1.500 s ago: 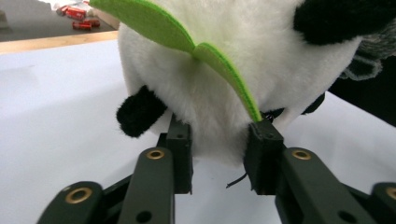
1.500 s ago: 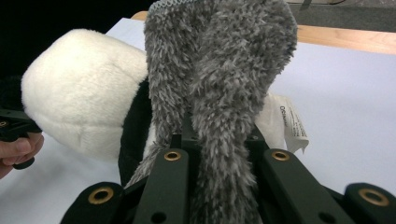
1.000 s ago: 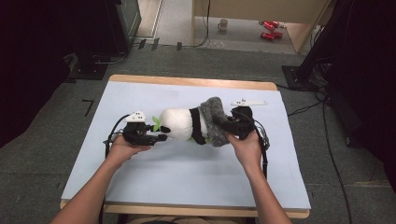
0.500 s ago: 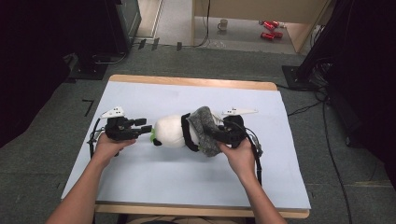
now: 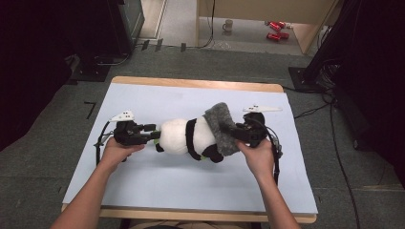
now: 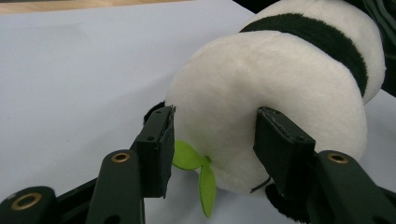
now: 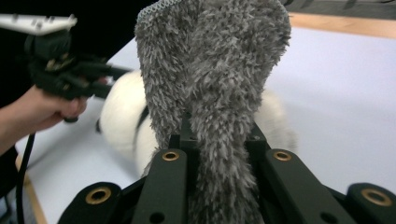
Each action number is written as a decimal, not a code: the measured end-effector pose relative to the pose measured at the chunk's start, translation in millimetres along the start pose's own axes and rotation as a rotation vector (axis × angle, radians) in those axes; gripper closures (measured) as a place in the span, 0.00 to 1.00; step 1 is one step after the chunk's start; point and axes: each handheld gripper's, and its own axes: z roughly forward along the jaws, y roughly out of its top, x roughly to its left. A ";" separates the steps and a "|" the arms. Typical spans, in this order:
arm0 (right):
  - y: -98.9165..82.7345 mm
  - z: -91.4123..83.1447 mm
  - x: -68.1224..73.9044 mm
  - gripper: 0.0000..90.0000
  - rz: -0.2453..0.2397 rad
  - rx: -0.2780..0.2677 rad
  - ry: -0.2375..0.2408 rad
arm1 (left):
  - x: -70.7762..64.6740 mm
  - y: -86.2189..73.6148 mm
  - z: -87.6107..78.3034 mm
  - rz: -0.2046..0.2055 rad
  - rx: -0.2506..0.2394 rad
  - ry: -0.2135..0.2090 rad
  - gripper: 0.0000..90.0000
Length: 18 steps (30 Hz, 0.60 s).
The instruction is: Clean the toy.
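The left hand-held gripper is being held at centre left of the high view, its black jaws standing apart on either side of the rounded white end of a black-and-white plush panda toy. In the left gripper view the jaw pads are being pressed against the white plush on both sides, with a small green felt leaf hanging between them at the lower middle of the frame. The right hand-held gripper is being held right of centre in the high view, and its jaws are clamped together on a shaggy grey fabric piece, which is being held upright through the middle of the right gripper view. The panda is lying on its side in the middle of the pale blue tabletop, between the two grippers, with the grey fabric draped over its right end.
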 end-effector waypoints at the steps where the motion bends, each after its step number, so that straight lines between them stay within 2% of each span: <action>1: 1.0 -3.8 -5.2 0.86 0.011 -0.011 -0.012 | -0.1 0.0 0.0 0.002 0.001 0.002 0.53; 4: 1.6 -12.2 -19.9 0.86 0.031 -0.032 -0.057 | -0.2 0.0 -0.4 0.004 0.002 0.004 0.53; 8: -1.6 -14.5 -36.0 0.85 0.051 -0.025 -0.111 | -1.1 0.4 -2.0 0.014 0.009 0.003 0.51; 10: -4.3 -11.6 -41.4 0.85 0.036 -0.011 -0.154 | -1.5 0.4 -2.5 0.018 0.013 -0.003 0.50; 13: -10.5 -4.5 -53.0 0.85 0.050 0.004 -0.185 | -3.0 0.7 -2.8 0.022 0.017 -0.004 0.49; 16: -19.3 4.9 -65.0 0.85 0.060 0.025 -0.203 | -3.7 0.3 -3.4 0.030 0.020 -0.006 0.49; 18: -25.0 11.5 -72.3 0.85 0.073 0.042 -0.197 | -4.1 -0.2 -4.3 0.034 0.018 -0.005 0.48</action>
